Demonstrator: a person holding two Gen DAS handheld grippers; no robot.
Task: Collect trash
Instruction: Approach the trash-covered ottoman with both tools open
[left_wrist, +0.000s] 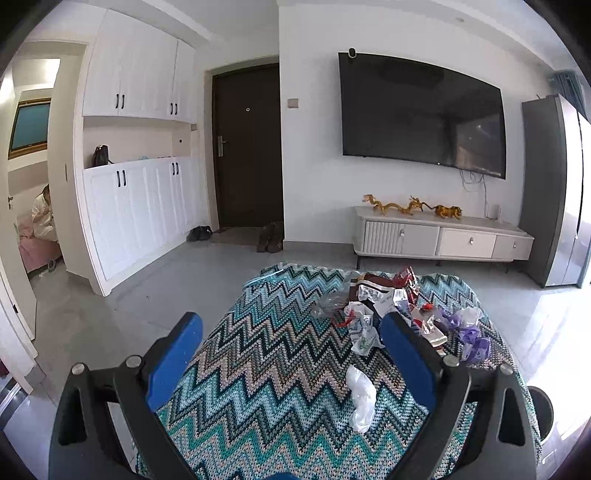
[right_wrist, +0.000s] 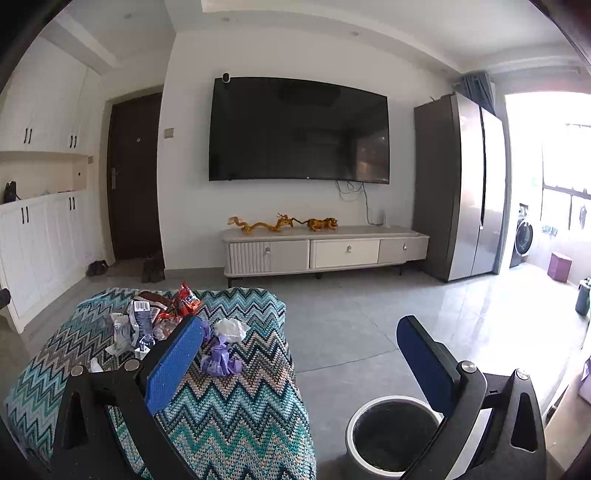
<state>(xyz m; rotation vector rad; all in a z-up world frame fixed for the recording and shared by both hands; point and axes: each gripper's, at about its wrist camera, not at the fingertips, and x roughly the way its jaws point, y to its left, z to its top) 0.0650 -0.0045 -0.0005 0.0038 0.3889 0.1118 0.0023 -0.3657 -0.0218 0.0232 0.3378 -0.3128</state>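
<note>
On top of the zigzag-patterned cloth (left_wrist: 266, 369) covering the surface, the trash pile (left_wrist: 384, 306) sits at the far end: red snack wrappers (right_wrist: 186, 295), white crumpled packets, a brown carton, all heaped and touching. Just nearer on the right side of that heap, purple crumpled wrappers (right_wrist: 221, 360) lie with a white tissue wad (right_wrist: 231, 328) right behind them. One white crumpled plastic piece (left_wrist: 361, 398) lies on its own, apart from the heap, closer to us.

And the left hand-held gripper (left_wrist: 291, 350) hangs over the cloth with its blue pads (left_wrist: 175, 363) spread wide, nothing between them; that lone white piece shows just inside its right finger. The right hand-held gripper (right_wrist: 299, 354) is spread wide too, holding nothing, its left pad over the cloth's edge and its right pad out over the floor.

Down beside the surface, on the grey tiled floor (right_wrist: 369, 325), stands the round trash bin (right_wrist: 388, 435), dark liner inside, white rim, mouth facing up, partly hidden by the right gripper's finger.

Across the room, a wall-mounted television (right_wrist: 299, 133) hangs above a low white cabinet (right_wrist: 325, 251) with golden dragon figures (right_wrist: 280, 223) on top.
</note>
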